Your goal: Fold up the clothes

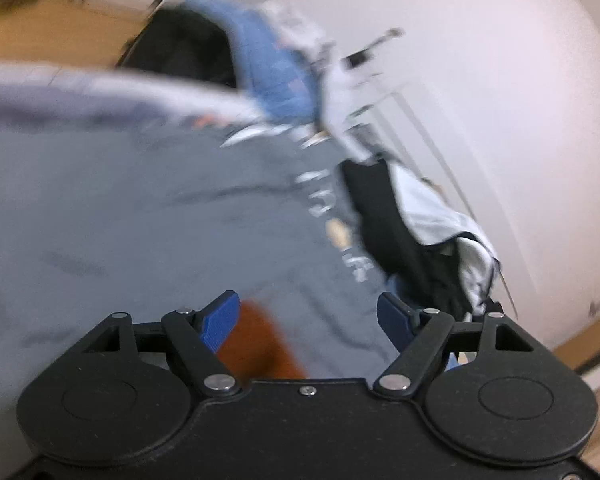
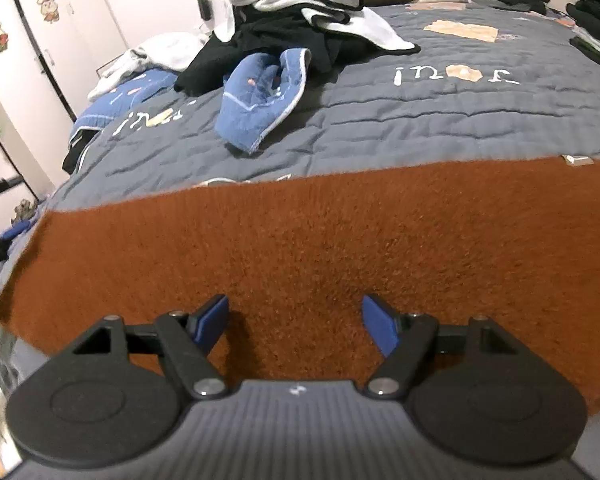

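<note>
Both the right gripper (image 2: 294, 326) and left gripper (image 1: 308, 320) gape empty over the rust-brown fuzzy knit garment (image 2: 340, 248); a one-sided pinch would likely skew its fold.

A: Where does the left wrist view sit?

B: Low over the grey quilt (image 1: 140, 208), blurred, facing along it toward a white wall (image 1: 480, 60).

A: And the right wrist view?

B: Close above the rust-brown garment (image 2: 320, 248), tilted down, facing a clothes pile (image 2: 300, 20) and white wardrobe (image 2: 40, 40).

A: What do they share?

B: The quilt, its lettering, the brown garment's edge.
</note>
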### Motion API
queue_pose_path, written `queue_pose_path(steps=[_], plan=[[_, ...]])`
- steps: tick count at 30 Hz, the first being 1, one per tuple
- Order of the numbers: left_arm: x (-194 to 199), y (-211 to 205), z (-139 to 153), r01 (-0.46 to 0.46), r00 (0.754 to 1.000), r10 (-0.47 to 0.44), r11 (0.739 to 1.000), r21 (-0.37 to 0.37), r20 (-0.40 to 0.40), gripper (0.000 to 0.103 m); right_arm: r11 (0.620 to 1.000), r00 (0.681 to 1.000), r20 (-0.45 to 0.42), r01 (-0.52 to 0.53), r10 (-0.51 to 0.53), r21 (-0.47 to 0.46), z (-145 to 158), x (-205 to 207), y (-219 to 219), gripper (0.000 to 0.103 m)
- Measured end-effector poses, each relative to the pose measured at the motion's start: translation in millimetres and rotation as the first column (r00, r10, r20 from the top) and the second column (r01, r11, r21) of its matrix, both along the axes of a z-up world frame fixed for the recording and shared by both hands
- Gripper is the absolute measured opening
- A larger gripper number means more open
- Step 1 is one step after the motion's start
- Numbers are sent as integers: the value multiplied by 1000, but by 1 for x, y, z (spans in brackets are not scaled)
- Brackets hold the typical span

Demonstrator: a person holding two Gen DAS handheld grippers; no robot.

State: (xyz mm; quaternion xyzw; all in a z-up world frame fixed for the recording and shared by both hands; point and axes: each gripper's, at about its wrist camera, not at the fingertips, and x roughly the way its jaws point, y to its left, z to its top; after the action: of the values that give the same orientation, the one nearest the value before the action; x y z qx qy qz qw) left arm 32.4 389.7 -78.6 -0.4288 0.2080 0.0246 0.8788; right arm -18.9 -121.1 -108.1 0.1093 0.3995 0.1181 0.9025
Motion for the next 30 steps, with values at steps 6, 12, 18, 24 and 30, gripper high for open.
queue_pose_path(steps=[6,12,18,24,30], plan=[[19,-24,-13,114,993,-116,991,-65,-37,81,999,1000,28,-3,2,37,10,-1,-4,74],[25,-18,-36,34,993,-37,999,-31,-109,81,1000,1000,4,2,-3,22,6,6,-10,74],[14,-5,-25,-83,991,85,996,23,-105,81,999,999,22,32,-33,32,10,7,-19,74],[-12,-6,-1,-143,988,147,986,84,-38,81,999,999,46,11,-13,49,22,6,-16,74],[-46,-9,9,-124,989,134,982,145,-60,81,996,998,55,-31,26,80,32,0,-6,74]])
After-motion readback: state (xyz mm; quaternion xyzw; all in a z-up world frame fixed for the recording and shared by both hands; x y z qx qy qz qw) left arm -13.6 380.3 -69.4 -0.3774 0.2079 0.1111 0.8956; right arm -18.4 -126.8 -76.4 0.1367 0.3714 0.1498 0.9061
